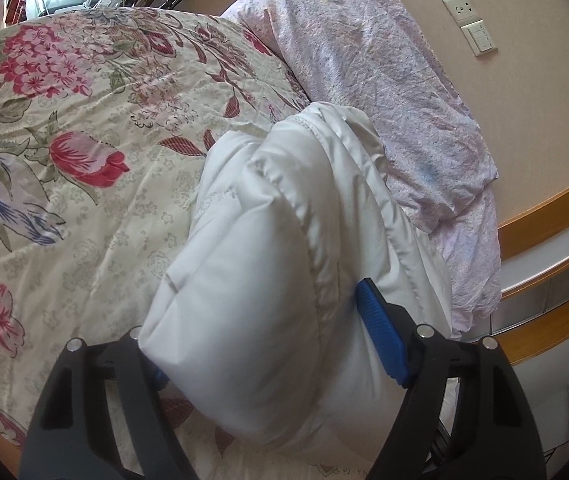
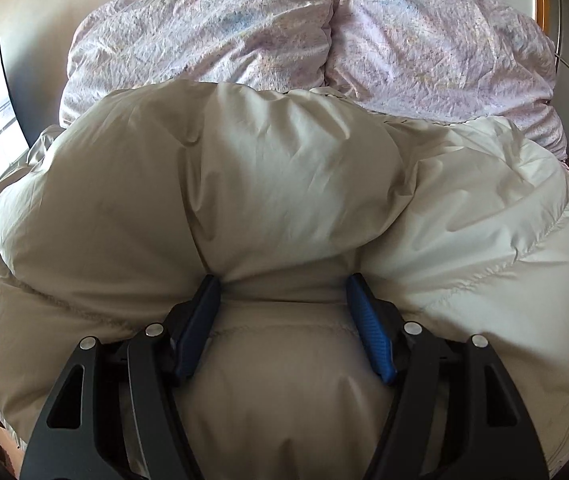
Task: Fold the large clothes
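Observation:
A puffy white down jacket [image 1: 276, 240] lies on a bed. In the left wrist view my left gripper [image 1: 260, 340] has its blue pads [image 1: 380, 340] on either side of a thick bundle of the jacket; the left pad is mostly hidden behind the fabric. In the right wrist view the jacket [image 2: 284, 168] fills most of the frame, and my right gripper [image 2: 282, 320] has its blue pads [image 2: 368, 328] pressed into a thick fold of it. Both jaws stand fairly wide around the padded cloth.
A floral quilt [image 1: 84, 152] covers the bed to the left. Pale lilac pillows [image 1: 384, 92] lie against the wall; they also show in the right wrist view [image 2: 284, 28]. A wooden bed frame [image 1: 544, 216] and a wall socket [image 1: 462, 10] are at the right.

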